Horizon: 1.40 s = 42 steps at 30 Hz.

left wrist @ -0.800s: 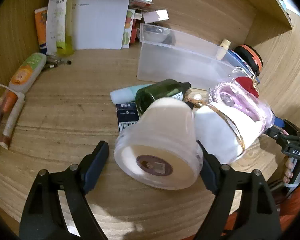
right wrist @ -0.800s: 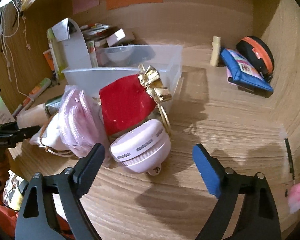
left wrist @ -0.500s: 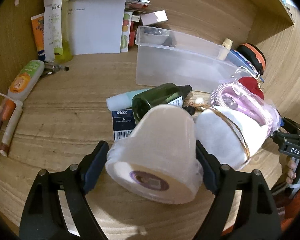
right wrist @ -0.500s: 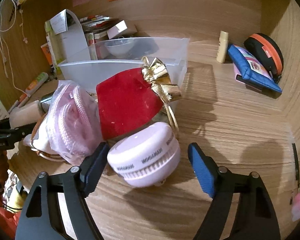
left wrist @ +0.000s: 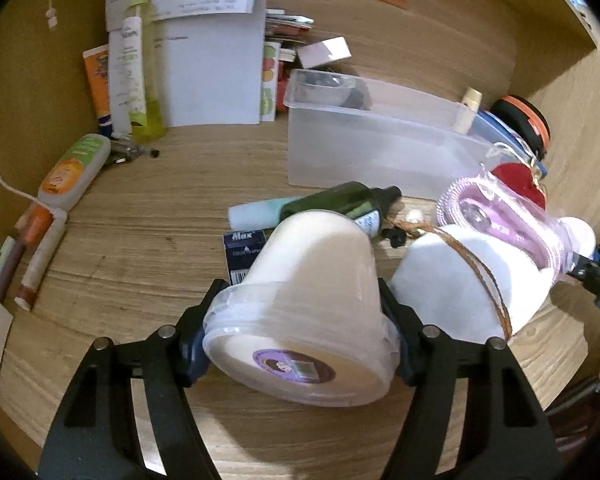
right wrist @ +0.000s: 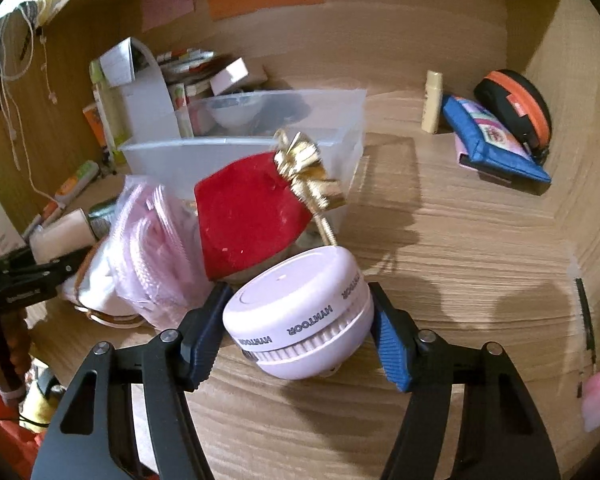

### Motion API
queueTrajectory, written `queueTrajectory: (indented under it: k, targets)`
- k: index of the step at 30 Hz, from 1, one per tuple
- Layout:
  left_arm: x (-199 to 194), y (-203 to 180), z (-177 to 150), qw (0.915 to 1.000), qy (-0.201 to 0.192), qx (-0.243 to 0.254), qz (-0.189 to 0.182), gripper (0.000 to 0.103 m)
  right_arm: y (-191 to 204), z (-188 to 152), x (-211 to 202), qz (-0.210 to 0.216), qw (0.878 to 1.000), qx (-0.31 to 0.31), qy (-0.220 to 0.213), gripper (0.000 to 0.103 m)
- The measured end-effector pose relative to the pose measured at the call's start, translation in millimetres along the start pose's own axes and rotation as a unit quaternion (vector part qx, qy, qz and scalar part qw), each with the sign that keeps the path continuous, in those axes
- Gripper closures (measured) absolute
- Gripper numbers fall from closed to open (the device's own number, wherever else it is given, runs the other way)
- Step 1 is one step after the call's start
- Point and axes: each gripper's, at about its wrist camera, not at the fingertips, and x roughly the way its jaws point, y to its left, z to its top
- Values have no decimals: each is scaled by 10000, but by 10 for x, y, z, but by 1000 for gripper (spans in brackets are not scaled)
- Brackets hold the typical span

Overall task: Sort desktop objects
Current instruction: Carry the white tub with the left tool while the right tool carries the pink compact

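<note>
Wooden desk (left wrist: 132,240): two hand-held grippers, left (left wrist: 300,320) apparently clamping one tub (left wrist: 312,300), right (right wrist: 296,320) one puck (right wrist: 300,312).

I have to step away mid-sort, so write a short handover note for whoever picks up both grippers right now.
Left gripper: jaws closed on the white tub, which lies tipped on the desk.
Right gripper: jaws against both sides of the pink round device, still on the desk.
Clear bin stands behind the pile; it holds little that I can make out.
Done: both grasps made.
Left: lift and place both, then the green bottle, pink pouch and red pouch.
</note>
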Motion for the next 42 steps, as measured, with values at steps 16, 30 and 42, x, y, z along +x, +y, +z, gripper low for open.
queueTrajectory:
  k: [16,30,42]
  targets:
    - [-402,15,295,9980,-622,-78,-109,34,-89,224,-337,178,9988,149,-440,40]
    - [-497,-19,810,9974,-649,100,-307,34,47,592,-439,548,9957,-172,-730,40]
    - [-457,-24,1302,9949,-539,216,-827,34,98,1046,-392,646,9930,-448,-886,40]
